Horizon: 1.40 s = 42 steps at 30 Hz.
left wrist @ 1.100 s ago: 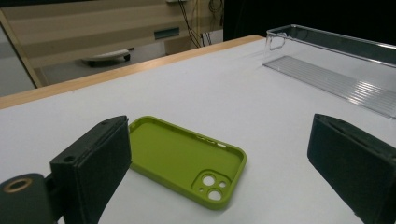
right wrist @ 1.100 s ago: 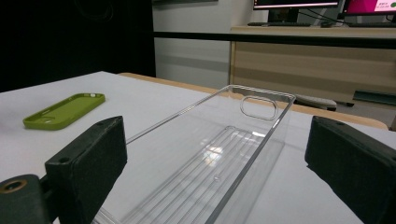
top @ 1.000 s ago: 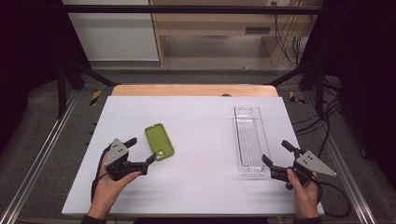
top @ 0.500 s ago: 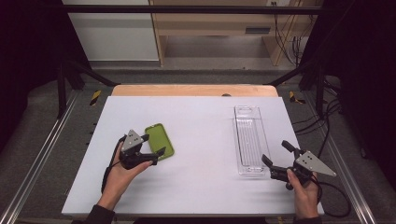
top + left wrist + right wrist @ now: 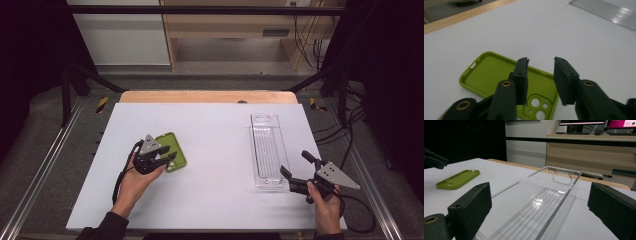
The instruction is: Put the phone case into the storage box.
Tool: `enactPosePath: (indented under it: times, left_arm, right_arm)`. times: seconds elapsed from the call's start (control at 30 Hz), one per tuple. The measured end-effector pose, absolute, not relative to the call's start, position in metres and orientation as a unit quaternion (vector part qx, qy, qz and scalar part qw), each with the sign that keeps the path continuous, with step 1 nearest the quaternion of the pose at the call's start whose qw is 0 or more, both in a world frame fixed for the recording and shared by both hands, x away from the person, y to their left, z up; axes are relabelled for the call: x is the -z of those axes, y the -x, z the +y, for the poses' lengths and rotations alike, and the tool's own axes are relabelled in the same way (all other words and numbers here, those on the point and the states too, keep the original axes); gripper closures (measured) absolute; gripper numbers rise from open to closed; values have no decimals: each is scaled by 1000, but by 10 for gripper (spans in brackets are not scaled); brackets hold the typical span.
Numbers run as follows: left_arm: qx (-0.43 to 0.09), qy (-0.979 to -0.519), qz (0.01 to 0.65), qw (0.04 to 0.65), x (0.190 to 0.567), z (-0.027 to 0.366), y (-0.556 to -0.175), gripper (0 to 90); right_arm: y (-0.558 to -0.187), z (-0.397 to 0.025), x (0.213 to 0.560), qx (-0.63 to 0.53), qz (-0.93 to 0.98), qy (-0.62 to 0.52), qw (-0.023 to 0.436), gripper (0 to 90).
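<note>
1. High view: I start with the white table (image 5: pixel 210 200), which has a wooden strip along its far edge, dark floor around it and a pale cabinet beyond. On its left half lies the green phone case (image 5: pixel 172 157). The left gripper (image 5: pixel 167 161) sits over the case's near end, jaws spread. Well apart, on the right half, a clear plastic tray (image 5: pixel 265 150) runs near to far. The right gripper (image 5: pixel 292 172) waits at the tray's near right corner, jaws wide apart and holding nothing.

2. Left gripper view: the case lies open side up, camera cut-outs nearest me. The two jaws stand apart just over its near right part – one above the inner floor, the other at or just past the long rim. Whether either pad touches yet, I cannot tell.

3. Right gripper view: the tray fills the gap between the wide-set jaws; the green case rests far off to the left.

4. My judgement on handling: the case looks light, thin and somewhat rubbery – likely to flex, and to skate on the smooth table if nudged. I would pinch one long side wall, one pad inside and one outside, away from the camera holes where the material is weakest. The tray looks rigid but slick, so I would take a side wall.
</note>
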<state>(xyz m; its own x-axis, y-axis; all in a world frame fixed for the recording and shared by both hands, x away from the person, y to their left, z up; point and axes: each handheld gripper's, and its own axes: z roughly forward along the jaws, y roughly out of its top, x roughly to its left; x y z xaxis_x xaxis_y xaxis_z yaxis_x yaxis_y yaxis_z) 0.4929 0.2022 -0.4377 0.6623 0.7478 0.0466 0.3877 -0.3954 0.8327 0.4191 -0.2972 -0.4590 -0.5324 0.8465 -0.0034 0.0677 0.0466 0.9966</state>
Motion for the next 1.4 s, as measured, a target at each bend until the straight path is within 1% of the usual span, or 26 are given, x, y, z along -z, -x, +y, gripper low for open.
enactPosePath:
  times: [0.03,0.1,0.17,0.2,0.27,0.47,0.63,0.9,1.0,1.17,1.4]
  left_arm:
    - [-212,-811,355,413,439,202,-494,692]
    - [-201,-816,359,407,443,200,-495,773]
    - [-199,-826,355,390,445,197,-496,827]
    - [-189,-834,353,380,449,195,-498,873]
    - [-186,-838,354,372,451,194,-499,898]
    - [-167,-863,345,331,461,183,-504,900]
    - [-162,-869,342,319,463,183,-504,900]
    - [-147,-873,339,319,465,185,-506,900]
    - [-134,-873,337,326,468,186,-510,900]
    - [-129,-878,328,324,468,181,-512,900]
    - [-120,-887,311,319,467,169,-506,900]
  right_arm:
    - [-419,-297,459,-592,644,-355,329,56]
    - [-419,-298,460,-593,644,-356,328,56]
    - [-419,-298,460,-592,645,-357,326,56]
    - [-420,-299,460,-592,645,-357,326,57]
    - [-420,-299,460,-593,644,-357,325,58]
    - [-419,-298,459,-592,646,-354,328,57]
    - [-418,-298,459,-593,644,-355,328,58]
    - [-419,-297,460,-584,651,-352,334,60]
    - [-419,-297,460,-585,648,-357,332,61]
    - [-418,-298,460,-586,647,-356,333,61]
    - [-417,-300,459,-588,643,-361,332,60]
